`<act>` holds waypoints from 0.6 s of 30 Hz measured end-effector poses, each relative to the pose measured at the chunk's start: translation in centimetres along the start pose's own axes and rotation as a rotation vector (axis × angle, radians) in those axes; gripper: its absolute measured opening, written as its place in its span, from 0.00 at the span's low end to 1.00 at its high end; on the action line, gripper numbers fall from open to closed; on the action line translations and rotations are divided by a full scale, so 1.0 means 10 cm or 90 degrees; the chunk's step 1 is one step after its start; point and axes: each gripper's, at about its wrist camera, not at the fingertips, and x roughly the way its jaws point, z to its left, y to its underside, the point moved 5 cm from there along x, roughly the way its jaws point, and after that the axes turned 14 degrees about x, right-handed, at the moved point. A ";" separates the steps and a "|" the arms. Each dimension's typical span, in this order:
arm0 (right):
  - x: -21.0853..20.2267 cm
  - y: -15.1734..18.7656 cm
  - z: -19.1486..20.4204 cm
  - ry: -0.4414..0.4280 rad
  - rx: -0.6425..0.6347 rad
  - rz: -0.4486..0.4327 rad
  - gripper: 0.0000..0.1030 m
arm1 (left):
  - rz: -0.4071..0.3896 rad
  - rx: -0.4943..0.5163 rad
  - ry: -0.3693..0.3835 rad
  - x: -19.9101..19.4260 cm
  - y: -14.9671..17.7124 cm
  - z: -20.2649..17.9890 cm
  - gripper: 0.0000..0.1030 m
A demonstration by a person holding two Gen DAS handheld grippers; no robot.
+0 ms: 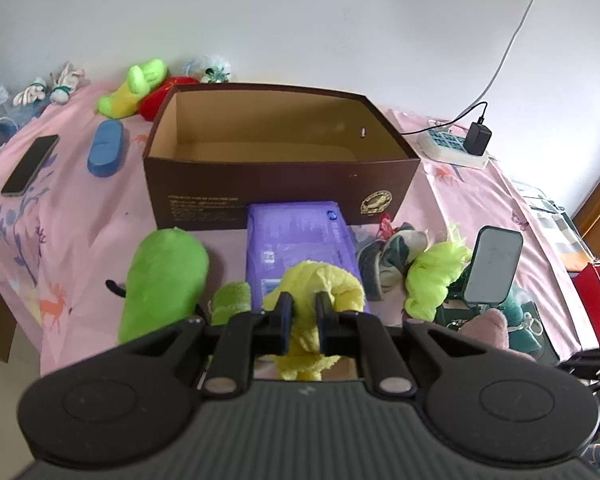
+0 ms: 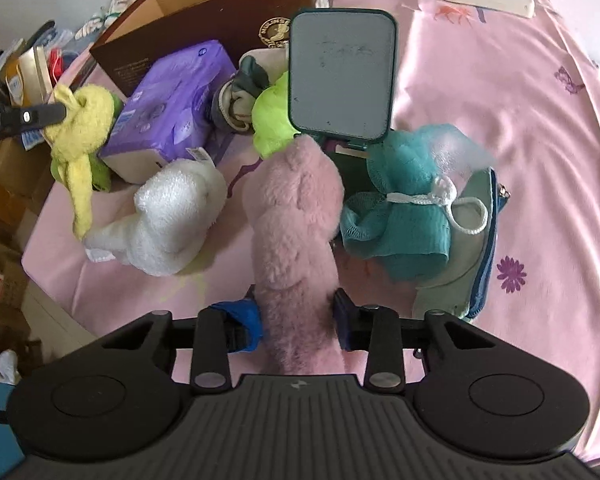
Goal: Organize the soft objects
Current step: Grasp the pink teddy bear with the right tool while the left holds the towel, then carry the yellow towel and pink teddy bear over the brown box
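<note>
My left gripper [image 1: 302,308] is shut on a pale yellow plush cloth toy [image 1: 320,280], which hangs above the bed's near edge in front of an open brown cardboard box [image 1: 260,184]. The right wrist view shows the same yellow toy [image 2: 84,120] dangling from that gripper at the left. My right gripper [image 2: 296,320] points down at a long pink plush toy [image 2: 296,216] lying on the pink sheet, one blue pad pressing each side of it. A white plush toy [image 2: 172,220] lies left of the pink one. A green plush [image 1: 164,276] lies beside the purple pack.
A purple tissue pack [image 1: 300,236] lies against the box front. Grey socks [image 2: 240,96], a neon green fluffy toy [image 2: 272,120], a standing mirror [image 2: 342,76] and a teal cloth [image 2: 400,220] crowd ahead of the pink toy. A power strip [image 1: 448,144], a phone [image 1: 30,164] and a blue case [image 1: 106,148] lie on the bed.
</note>
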 end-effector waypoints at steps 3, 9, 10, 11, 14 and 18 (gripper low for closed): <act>-0.05 -0.01 -0.03 -0.016 0.012 0.006 0.15 | 0.004 0.002 0.001 0.02 -0.01 0.00 0.09; -0.29 -0.07 0.03 -0.089 0.031 0.015 0.15 | 0.017 -0.004 0.015 0.04 -0.03 0.03 0.09; -0.33 -0.10 0.05 -0.098 0.032 0.014 0.15 | 0.019 -0.005 0.018 0.04 -0.03 0.03 0.09; -0.37 -0.14 0.07 -0.110 0.036 0.013 0.15 | 0.021 -0.007 0.021 0.03 -0.03 0.04 0.09; -0.47 -0.26 0.17 -0.149 0.048 0.012 0.15 | 0.019 -0.017 0.028 0.00 -0.02 0.07 0.09; -0.60 -0.48 0.32 -0.202 0.071 -0.017 0.15 | 0.021 -0.023 0.037 -0.04 -0.04 0.14 0.09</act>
